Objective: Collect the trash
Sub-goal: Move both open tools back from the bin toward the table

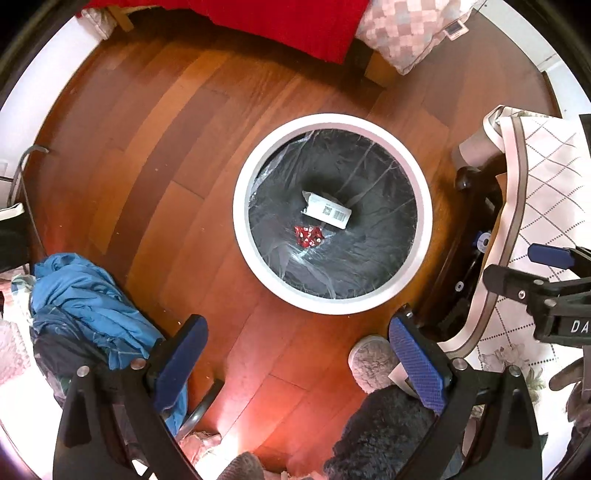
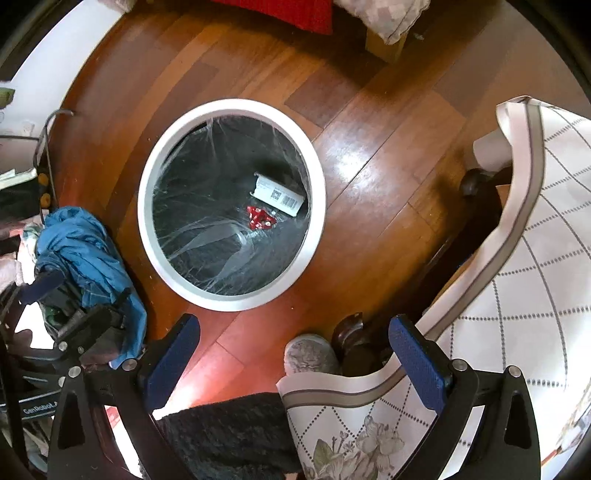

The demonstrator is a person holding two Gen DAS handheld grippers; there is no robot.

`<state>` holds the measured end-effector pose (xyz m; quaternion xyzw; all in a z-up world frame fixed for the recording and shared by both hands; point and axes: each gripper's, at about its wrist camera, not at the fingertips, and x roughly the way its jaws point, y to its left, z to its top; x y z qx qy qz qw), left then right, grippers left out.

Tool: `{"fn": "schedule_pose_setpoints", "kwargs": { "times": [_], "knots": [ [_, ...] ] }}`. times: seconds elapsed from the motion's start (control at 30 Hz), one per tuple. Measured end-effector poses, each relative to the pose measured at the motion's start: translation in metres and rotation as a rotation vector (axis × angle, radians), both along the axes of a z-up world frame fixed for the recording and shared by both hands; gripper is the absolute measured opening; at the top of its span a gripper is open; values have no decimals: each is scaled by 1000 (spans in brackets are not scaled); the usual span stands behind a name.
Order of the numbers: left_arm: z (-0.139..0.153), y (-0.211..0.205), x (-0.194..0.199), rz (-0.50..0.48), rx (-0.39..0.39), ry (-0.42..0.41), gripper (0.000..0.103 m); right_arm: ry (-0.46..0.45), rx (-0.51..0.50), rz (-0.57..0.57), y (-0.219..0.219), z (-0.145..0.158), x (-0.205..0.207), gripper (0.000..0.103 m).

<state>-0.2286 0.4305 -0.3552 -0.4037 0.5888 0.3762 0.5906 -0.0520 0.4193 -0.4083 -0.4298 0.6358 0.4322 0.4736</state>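
Observation:
A round white trash bin [image 1: 242, 221] with a dark plastic liner stands on the wooden floor, seen from above. Inside lie a white box with a barcode [image 1: 327, 212] and a red crumpled wrapper [image 1: 308, 236]. The bin also shows in the right wrist view [image 2: 146, 218], with the box [image 2: 279, 195] and the wrapper [image 2: 260, 218]. My left gripper [image 1: 299, 360] is open and empty, above the floor just short of the bin. My right gripper [image 2: 293, 356] is open and empty, held to the right of the bin. It also shows at the right edge of the left wrist view [image 1: 521, 271].
A blue cloth heap [image 1: 81, 295] lies left of the bin. A table with a white patterned tablecloth [image 2: 517, 277] and dark legs stands on the right. A grey slipper [image 2: 310, 356] is on the floor near me. A bed with a red cover [image 1: 277, 22] is beyond.

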Motion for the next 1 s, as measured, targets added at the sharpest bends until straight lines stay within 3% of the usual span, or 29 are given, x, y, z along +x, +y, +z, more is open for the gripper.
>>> {"fn": "schedule_pose_setpoints", "kwargs": {
  "times": [0.23,0.47,0.7,0.83,1.0],
  "knots": [
    [51,-31,-4,29,157,0,101,-26,122,-32,-27,45,4,103],
    [114,-68,-4,37,302,-41,101,-24,286,-67,-70,110,9,103],
    [189,-126,9,48,545,-34,101,11,526,-162,-134,194,26,103],
    [212,-161,31,49,636,-52,101,21,658,-241,-182,242,45,103],
    [209,-208,84,-9,645,-118,101,11,716,-363,-271,273,85,103]
  ]
}}
